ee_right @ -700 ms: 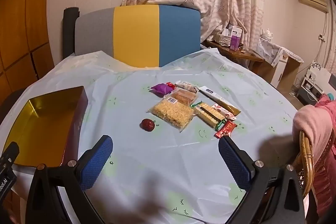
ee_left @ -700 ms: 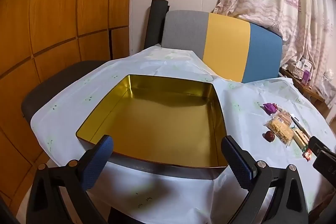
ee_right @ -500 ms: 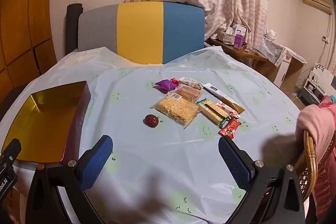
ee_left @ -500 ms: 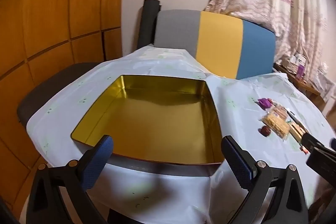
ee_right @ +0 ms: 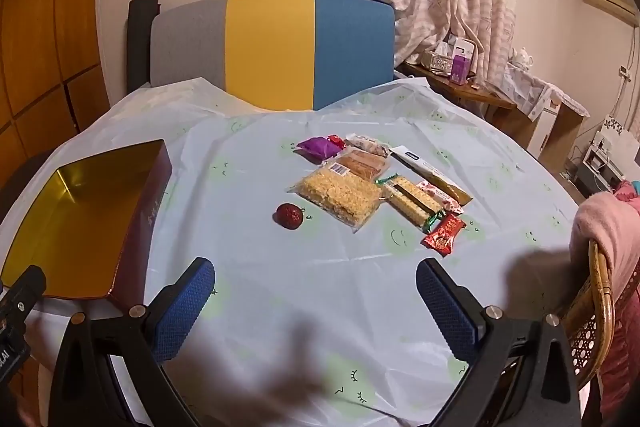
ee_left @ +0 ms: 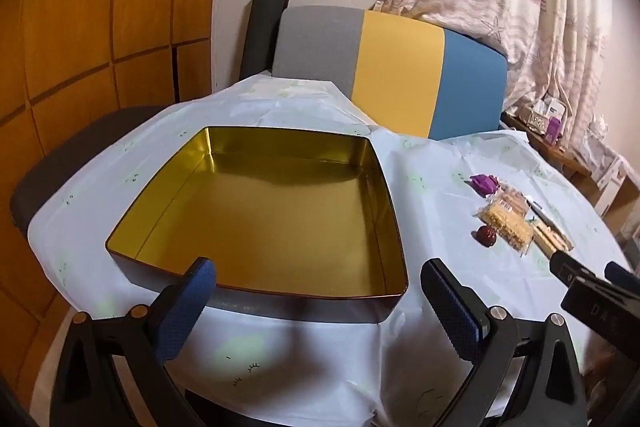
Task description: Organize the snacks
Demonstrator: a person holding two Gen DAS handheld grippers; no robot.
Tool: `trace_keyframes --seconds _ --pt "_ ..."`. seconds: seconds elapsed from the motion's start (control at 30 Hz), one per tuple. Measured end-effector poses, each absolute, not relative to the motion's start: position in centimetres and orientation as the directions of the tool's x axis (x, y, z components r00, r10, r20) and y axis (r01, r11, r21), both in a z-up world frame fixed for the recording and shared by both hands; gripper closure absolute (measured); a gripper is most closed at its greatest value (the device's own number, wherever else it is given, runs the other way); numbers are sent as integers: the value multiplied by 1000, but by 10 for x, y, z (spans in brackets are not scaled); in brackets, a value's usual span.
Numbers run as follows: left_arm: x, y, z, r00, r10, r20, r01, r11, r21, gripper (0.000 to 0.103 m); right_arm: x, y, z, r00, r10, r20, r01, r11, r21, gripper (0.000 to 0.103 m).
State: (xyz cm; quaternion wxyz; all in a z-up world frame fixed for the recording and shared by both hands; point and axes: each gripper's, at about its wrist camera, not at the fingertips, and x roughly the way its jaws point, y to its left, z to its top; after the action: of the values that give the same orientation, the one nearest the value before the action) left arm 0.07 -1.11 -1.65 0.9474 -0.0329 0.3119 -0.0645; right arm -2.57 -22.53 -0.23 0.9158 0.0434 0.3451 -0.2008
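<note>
A round table [ee_right: 280, 287] covered by a pale blue plastic cloth is seen from both wrist cameras. The left gripper [ee_left: 318, 297] is held just in front of a square tin [ee_left: 260, 211] with a gold inside; its jaws are spread wide and nothing is held between them. The tin sits on the left part of the table, with nothing seen inside it. The right gripper [ee_right: 316, 295] is held above the near edge of the table, its jaws likewise spread wide with nothing between them. The snacks are gathered well apart from the tin, towards the right: a purple packet [ee_right: 318, 148], a clear bag of yellow noodles [ee_right: 340, 195], a small red round sweet [ee_right: 289, 215] just beside it, a wrapped bar [ee_right: 410, 201] and a red packet [ee_right: 445, 235]. A grey, yellow and blue chair back [ee_right: 272, 51] is seen behind the table.
</note>
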Motion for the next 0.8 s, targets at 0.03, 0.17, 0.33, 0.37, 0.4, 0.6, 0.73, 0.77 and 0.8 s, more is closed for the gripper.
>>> trace_keyframes --seconds 0.03,0.17,0.33,0.37,0.4,0.6,0.73,0.77,0.8 --pt "0 -11 -17 798 -141 -587 102 990 -100 0 -25 -226 -3 679 -335 -653 398 916 -56 0" --pt "2 -11 -20 791 -147 -594 102 989 -108 0 -24 -227 -6 675 -334 -658 396 916 -59 0" --pt "4 -11 -23 783 -149 -603 102 988 -112 0 -20 -229 -9 667 -333 -667 396 916 -62 0" --pt "4 -12 -23 784 -147 -603 103 989 -108 0 -19 -230 -10 665 -334 -668 397 916 -62 0" --pt "4 -13 -23 783 -147 -604 105 989 -104 0 -18 -231 -11 662 -334 -671 399 915 -62 0" --pt "4 -17 -26 774 -145 -616 116 989 -87 0 -16 -236 -19 649 -330 -686 404 913 -57 0" --pt "3 -19 -26 774 -152 -615 129 988 -82 0 -16 -238 -20 648 -328 -687 406 912 -52 0" --pt "3 -21 -26 774 -153 -614 131 988 -81 0 -16 -238 -20 648 -328 -687 406 912 -52 0" --pt "2 -21 -25 776 -153 -612 133 988 -79 0 -17 -238 -20 649 -327 -687 406 913 -52 0"
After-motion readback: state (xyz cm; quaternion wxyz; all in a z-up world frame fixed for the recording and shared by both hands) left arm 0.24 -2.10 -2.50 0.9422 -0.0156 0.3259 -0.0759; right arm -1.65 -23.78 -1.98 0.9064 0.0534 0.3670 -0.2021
